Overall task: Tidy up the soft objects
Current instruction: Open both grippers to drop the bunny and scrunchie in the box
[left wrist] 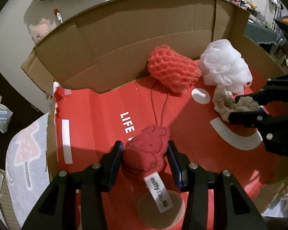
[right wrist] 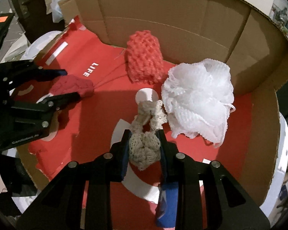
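Left gripper (left wrist: 145, 151) pinches the red plush (left wrist: 146, 149), right gripper (right wrist: 144, 145) clamps the cream lace bundle (right wrist: 145, 149); lower both gently beside the white pouf (right wrist: 197, 97) before releasing.

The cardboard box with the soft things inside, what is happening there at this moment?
A person is sorting soft items into the cardboard box with two handheld grippers. The left gripper is shut on a red plush toy with a label. The right gripper is shut on a cream crochet piece. A coral foam net and a white mesh pouf already lie on the box's red floor.
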A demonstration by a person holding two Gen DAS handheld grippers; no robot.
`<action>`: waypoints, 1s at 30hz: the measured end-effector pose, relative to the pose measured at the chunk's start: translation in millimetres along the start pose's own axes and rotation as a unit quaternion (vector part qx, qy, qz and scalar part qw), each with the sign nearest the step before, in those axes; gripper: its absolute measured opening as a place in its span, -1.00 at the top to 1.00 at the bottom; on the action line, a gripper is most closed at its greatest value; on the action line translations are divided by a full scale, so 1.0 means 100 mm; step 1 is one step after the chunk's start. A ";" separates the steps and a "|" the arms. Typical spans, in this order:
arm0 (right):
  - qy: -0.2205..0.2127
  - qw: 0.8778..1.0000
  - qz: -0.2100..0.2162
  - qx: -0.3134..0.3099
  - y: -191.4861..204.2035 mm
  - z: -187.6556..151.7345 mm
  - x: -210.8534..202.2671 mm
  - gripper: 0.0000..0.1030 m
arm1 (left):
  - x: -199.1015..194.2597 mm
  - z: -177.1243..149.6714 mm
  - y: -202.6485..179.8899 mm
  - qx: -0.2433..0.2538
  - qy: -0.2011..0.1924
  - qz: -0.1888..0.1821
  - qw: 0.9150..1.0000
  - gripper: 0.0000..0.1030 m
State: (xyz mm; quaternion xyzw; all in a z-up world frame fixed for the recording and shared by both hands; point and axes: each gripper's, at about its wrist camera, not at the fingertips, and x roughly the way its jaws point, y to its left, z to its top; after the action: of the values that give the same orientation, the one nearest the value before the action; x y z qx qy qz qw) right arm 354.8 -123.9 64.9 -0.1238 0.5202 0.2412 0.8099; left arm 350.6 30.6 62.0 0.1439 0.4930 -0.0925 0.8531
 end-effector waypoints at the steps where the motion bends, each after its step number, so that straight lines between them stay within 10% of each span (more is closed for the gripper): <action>1: 0.001 1.000 -0.002 -0.001 0.01 0.01 0.02 0.50 | 0.00 0.00 0.01 0.001 0.001 0.001 1.000 0.04; 17: 0.010 1.000 -0.018 -0.001 0.20 0.04 0.09 0.47 | 0.08 0.00 -0.05 0.004 0.006 0.014 1.000 0.01; 30: 0.019 1.000 -0.012 0.019 0.14 0.01 0.08 0.43 | -0.12 0.01 -0.02 -0.018 -0.015 0.001 1.000 -0.38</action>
State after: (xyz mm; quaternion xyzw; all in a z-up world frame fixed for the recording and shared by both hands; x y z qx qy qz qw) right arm 350.9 -109.6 58.2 -0.1192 0.5388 0.2193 0.8046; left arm 345.0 28.7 72.2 0.1278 0.4812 -0.0851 0.8631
